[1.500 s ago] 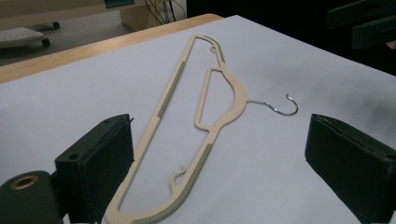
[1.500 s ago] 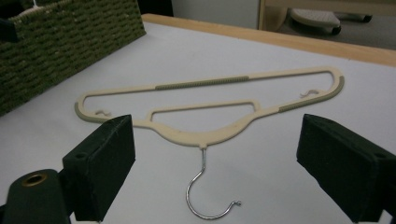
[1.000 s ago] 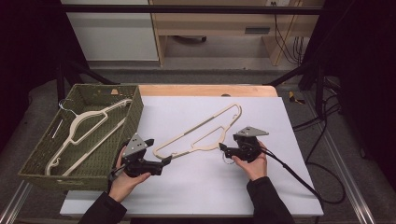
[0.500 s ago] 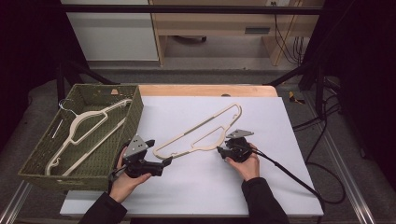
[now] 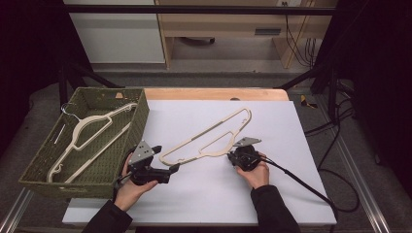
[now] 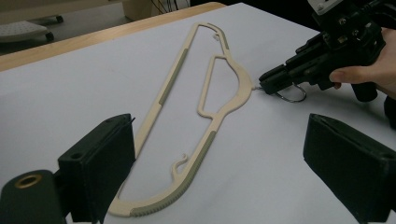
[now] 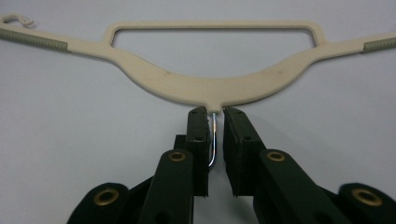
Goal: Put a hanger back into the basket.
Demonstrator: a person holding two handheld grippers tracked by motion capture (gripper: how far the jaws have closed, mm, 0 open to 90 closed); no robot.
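Nearest, left gripper (image 5: 170,169) held low over the white surface (image 5: 291,194), jaws wide apart, just short of the near end of the cream hanger (image 5: 209,138). Hanger lies flat, diagonal across the surface. Right gripper (image 5: 232,156) at the hanger's neck, jaws narrow around the metal hook (image 7: 213,140); whether they pinch it, cannot tell. Farther left, green wicker basket (image 5: 141,119) with a second hanger (image 5: 87,133) inside.

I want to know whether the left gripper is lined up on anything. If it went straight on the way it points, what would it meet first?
Most likely the near end of the hanger on the table, which lies between the left gripper's open jaws. Depth is hard to judge, so it could pass just above it.
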